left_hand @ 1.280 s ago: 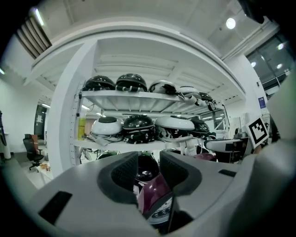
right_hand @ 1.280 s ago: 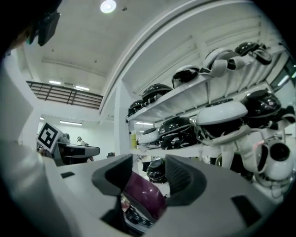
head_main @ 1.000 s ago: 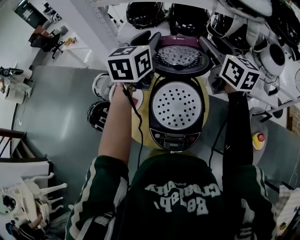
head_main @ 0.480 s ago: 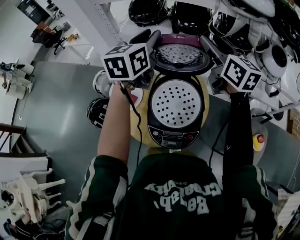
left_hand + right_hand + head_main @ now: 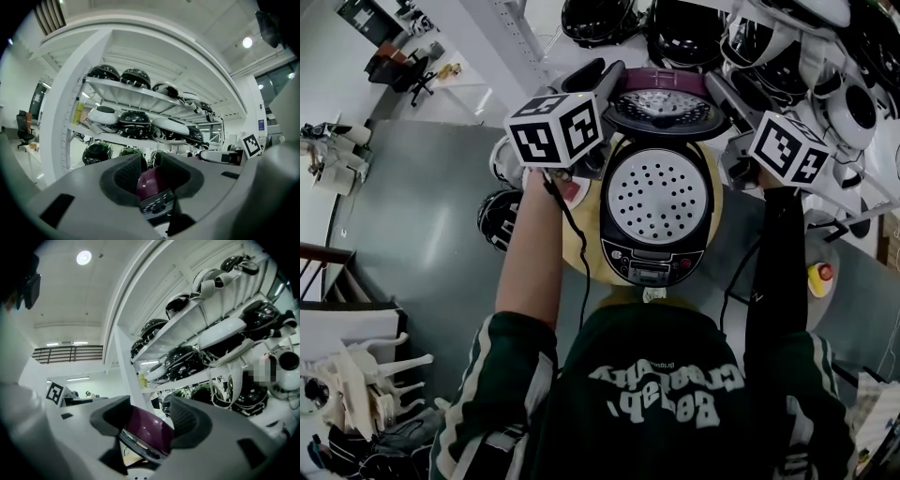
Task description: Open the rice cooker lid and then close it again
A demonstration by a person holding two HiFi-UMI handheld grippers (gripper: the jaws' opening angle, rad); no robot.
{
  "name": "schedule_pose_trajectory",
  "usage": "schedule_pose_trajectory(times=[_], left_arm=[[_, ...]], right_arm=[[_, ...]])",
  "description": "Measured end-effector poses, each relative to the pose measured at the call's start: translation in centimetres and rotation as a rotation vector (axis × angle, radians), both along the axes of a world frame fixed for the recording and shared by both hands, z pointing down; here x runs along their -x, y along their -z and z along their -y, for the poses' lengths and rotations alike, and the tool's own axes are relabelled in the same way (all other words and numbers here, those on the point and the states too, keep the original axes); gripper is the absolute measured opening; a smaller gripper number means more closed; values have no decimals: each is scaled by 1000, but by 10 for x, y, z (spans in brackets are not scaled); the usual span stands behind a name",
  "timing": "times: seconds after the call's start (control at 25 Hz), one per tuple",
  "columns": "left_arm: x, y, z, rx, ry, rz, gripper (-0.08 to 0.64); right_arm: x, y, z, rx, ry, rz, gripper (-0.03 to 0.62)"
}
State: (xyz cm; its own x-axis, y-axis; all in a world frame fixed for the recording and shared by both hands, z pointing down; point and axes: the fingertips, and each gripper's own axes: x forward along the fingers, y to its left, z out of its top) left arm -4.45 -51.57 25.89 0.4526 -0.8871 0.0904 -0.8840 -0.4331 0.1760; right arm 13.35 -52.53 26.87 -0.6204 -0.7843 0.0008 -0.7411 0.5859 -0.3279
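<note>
**Two tongs at the open rice cooker lid**

On the far left is the gray floor [image 5: 412, 234]. A black helmet [image 5: 497, 225] lies there, beside a round yellow table [image 5: 581, 248].

Next comes the left gripper [image 5: 598, 80]. It is held out level at the left edge of the lid [image 5: 661, 103]. In the left gripper view, the purple rim of the lid sits right between the two jaws and fills the gap. The jaws are pinched on it.

In the middle, the rice cooker [image 5: 654, 267] stands on the yellow table. The lid is up, tipped back toward the shelves. Inside the pot is a white plate with holes [image 5: 656, 197].

The right gripper [image 5: 719, 94] is at the right edge of the lid. Its jaws are opening. In the right gripper view, the purple lid is between them, but they are letting go.

Behind it all, and to the right, white shelves [image 5: 516, 47] hold many black and white helmets [image 5: 684, 37].
</note>
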Motion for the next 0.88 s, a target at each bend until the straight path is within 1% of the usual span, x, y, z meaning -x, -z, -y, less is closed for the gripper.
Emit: schedule_pose_trajectory(times=[0.16,0.28,0.44,0.64,0.88], left_arm=[[1,-2,-13,-9,1,-7,124],[1,-4,-24,-3,-18,-12,124],[1,-9,-41,17,-49,-22,126],[0,-20,-67,53,-96,-30,126],[0,-35,-96,86,-128,-40,126]], right_arm=[[2,-2,-14,5,-18,-11,273],[3,-5,-26,30,-22,-11,273],[4,-9,-44,53,-39,-12,276],[6,-20,-72,77,-55,-54,291],[6,-35,-103,97,-68,-89,291]])
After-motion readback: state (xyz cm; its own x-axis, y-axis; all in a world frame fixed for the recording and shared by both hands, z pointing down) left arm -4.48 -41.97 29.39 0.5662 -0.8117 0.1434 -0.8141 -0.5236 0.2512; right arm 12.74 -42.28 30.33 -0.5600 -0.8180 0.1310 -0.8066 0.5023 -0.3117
